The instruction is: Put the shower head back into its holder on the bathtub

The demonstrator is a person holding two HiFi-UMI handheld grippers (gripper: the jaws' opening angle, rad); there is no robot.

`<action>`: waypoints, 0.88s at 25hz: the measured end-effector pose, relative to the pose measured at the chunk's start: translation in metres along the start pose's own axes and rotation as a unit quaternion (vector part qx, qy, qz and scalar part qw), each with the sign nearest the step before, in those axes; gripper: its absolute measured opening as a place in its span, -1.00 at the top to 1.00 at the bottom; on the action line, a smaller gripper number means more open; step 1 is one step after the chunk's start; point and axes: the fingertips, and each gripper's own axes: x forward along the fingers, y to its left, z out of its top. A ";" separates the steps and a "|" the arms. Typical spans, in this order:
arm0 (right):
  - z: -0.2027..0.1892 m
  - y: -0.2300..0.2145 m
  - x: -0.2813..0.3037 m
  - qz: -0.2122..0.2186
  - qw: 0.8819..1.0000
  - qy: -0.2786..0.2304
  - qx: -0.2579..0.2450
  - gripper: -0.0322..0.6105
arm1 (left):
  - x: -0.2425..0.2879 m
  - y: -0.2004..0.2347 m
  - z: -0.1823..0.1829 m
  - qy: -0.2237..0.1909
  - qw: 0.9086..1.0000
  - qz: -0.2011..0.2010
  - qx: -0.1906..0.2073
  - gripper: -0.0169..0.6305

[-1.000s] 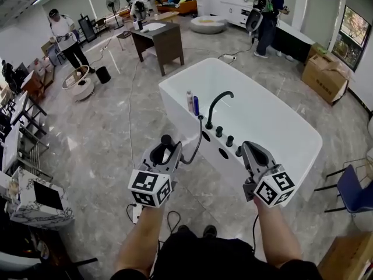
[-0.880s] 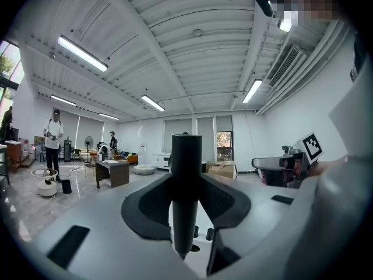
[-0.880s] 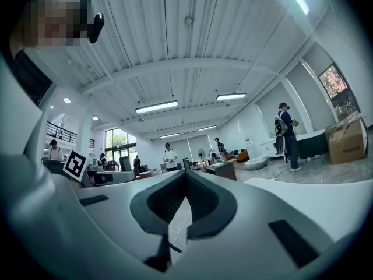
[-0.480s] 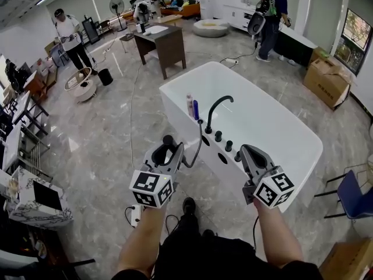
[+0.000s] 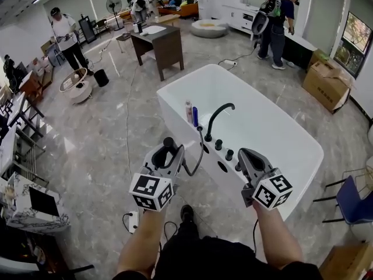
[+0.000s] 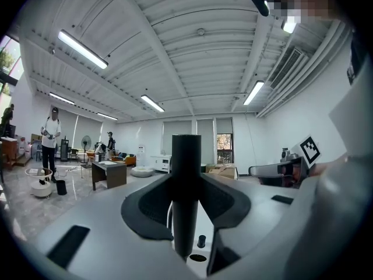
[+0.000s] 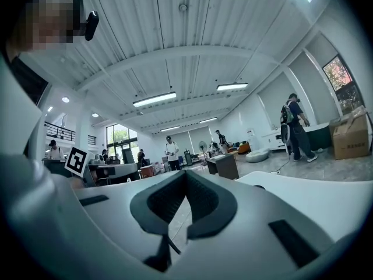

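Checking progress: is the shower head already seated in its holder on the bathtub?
No, the shower head is clamped in the left gripper, out beside the bathtub, not on its rim.

I count one white bathtub (image 5: 172, 118) at centre frame. On its rim are one curved black tap (image 5: 217, 112), three black knobs (image 5: 218, 145) and two bottles (image 5: 188, 111). There are two grippers at lower middle, the left gripper (image 5: 165, 151) and the right gripper (image 5: 245, 156), and one shower head (image 5: 168, 142). Down the right edge I make out two cardboard boxes (image 5: 325, 77) and one blue chair (image 5: 351, 200). Up top are one fan (image 5: 112, 4), one dark desk (image 5: 163, 42) and at least three people (image 5: 63, 32).
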 end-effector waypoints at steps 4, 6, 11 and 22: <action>-0.003 -0.007 0.032 -0.001 1.000 0.007 0.005 0.85 | 0.020 0.022 0.002 0.001 1.000 -0.008 0.008 0.49; -0.008 -0.009 0.050 -0.001 1.000 0.013 0.009 0.86 | 0.030 0.035 0.001 0.002 1.000 -0.011 0.009 0.49; -0.013 -0.016 0.091 -0.009 1.000 0.024 0.013 0.85 | 0.056 0.073 0.000 0.005 1.000 -0.018 0.008 0.49; -0.019 -0.012 0.174 -0.016 0.999 0.047 0.006 0.85 | 0.091 0.148 0.001 -0.007 1.000 -0.026 -0.008 0.49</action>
